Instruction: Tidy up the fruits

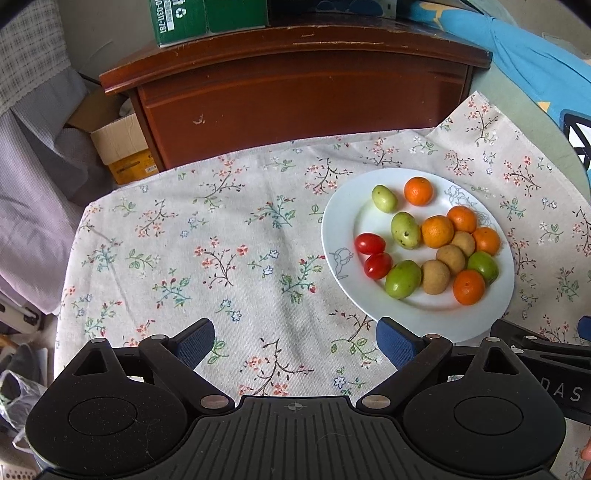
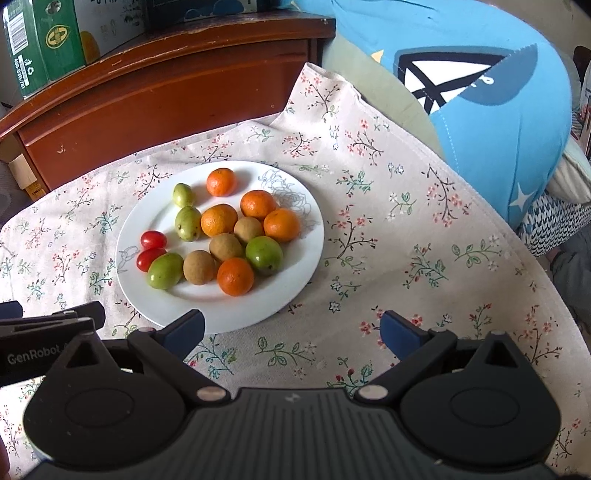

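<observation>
Left claw (image 1: 295,343): spread wide, nothing between its blue pads, hanging above the floral cloth (image 1: 207,258) just left of the plate's near rim.
Right claw (image 2: 291,332): also spread wide and empty; its left pad sits in front of the plate's near edge, its right pad over bare cloth.
Plate (image 2: 303,258): white, with a faint drawn pattern on the rim, lying flat on the cloth-covered table; it sits right of centre in the left view and left of centre in the right view.
Oranges (image 2: 235,276): five, one alone at the far side, three grouped mid-plate, one at the near edge.
Green fruits (image 2: 165,270): four, two small ones at the far left, one near the tomatoes, one beside the near orange.
Brown fruits (image 2: 199,267): three, clustered in the middle, touching one another.
Tomatoes (image 2: 153,239): two red ones side by side at the plate's left edge.
Cabinet (image 1: 295,99): dark wood, behind the table, with a green box (image 1: 177,18) on top.
Blue cushion (image 2: 480,92): at the right, beyond the cloth.
</observation>
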Demonstrator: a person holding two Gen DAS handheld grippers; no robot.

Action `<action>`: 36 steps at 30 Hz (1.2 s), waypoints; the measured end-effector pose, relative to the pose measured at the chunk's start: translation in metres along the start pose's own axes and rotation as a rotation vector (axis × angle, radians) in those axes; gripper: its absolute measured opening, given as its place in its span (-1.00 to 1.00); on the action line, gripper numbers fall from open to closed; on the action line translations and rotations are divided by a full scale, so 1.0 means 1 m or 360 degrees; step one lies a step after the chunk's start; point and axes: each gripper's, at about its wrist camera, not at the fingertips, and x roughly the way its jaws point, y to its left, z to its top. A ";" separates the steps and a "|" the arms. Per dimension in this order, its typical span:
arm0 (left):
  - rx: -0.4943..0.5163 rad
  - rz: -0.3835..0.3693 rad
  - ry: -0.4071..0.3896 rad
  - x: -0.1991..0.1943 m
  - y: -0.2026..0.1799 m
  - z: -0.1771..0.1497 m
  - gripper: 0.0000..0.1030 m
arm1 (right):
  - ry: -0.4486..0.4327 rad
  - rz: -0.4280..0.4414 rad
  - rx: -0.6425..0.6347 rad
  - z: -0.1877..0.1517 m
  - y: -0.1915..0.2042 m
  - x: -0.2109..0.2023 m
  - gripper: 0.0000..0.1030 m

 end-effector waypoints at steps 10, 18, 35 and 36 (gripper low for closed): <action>-0.0010 0.0014 0.0026 0.007 -0.001 -0.002 0.86 | 0.0011 -0.0005 -0.0014 -0.001 0.002 0.007 0.95; 0.0002 0.0038 0.0028 0.010 -0.002 -0.003 0.86 | 0.0013 -0.0005 -0.0026 -0.001 0.002 0.011 0.95; 0.0016 0.0064 0.0037 0.011 -0.004 -0.005 0.86 | 0.0018 0.0025 -0.0016 -0.004 0.000 0.017 0.95; 0.0016 0.0065 0.0037 0.011 -0.004 -0.005 0.86 | 0.0019 0.0028 -0.0013 -0.004 0.000 0.017 0.95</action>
